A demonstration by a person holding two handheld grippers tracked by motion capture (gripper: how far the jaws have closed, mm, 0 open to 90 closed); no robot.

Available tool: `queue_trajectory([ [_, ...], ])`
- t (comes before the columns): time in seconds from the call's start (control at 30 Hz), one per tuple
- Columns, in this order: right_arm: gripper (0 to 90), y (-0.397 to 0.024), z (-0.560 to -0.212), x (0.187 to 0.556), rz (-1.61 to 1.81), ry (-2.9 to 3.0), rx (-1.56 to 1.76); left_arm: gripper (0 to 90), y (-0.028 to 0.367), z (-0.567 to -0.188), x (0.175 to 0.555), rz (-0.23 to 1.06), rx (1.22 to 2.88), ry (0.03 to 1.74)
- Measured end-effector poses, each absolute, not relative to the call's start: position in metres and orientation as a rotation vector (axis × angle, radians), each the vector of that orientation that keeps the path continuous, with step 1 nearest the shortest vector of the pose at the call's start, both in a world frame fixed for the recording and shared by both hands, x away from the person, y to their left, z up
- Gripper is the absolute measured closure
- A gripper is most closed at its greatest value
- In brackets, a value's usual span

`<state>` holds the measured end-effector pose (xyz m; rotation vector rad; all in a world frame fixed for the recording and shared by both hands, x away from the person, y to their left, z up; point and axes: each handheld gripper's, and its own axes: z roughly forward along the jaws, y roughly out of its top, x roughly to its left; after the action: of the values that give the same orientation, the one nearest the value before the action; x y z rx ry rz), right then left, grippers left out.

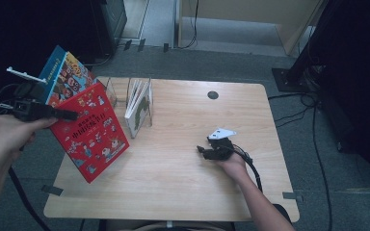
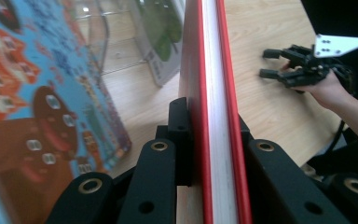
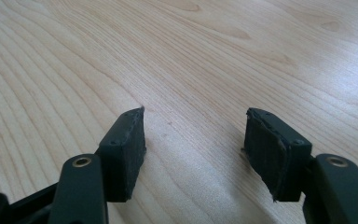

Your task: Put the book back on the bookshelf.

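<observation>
Left jaws: clamped on the red book (image 1: 91,131), one black jaw on each cover, the white page edge and both red cover edges running up between them in the left gripper view.
Right jaws: apart, bare wood between the two black pads (image 3: 129,151); nothing held.
Left gripper (image 1: 70,115): held in the left hand (image 1: 7,134) beyond the table's left edge, pointing toward the table's middle, gripping the book near its upper left edge.
Red book: lifted and tilted, cover with cartoon figures and yellow lettering facing up toward the high camera; lower corner hanging over the front left part of the table (image 1: 183,183).
Blue book (image 1: 66,74): just behind and above the red one, also tilted, partly covered by it; fills the left side of the left gripper view, blurred.
Clear rack (image 1: 118,94): standing at the back left of the table, with upright see-through dividers.
Green-and-white book (image 1: 139,108): upright in the rack, leaning slightly, white page edges toward the camera; just to the right of the red book, not touching it.
Right gripper (image 1: 201,151): low over the table right of centre, pointing left, held in the right hand (image 1: 233,164); white three-cornered plate on top; well apart from the books.
Table: light wood, with a small dark round hole (image 1: 213,95) near the back edge.
Contact between blue book and red book: cannot tell.
</observation>
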<state>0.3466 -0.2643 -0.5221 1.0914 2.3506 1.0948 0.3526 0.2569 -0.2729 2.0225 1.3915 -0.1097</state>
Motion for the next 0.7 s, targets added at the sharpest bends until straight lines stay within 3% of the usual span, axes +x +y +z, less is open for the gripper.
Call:
queue_trajectory([
  [0.7, 37.3, -0.263, -0.522, 0.346, 1.094, 2.345, 1.101, 79.7, 0.239, -0.268, 0.403, -0.037, 2.051, 1.435],
])
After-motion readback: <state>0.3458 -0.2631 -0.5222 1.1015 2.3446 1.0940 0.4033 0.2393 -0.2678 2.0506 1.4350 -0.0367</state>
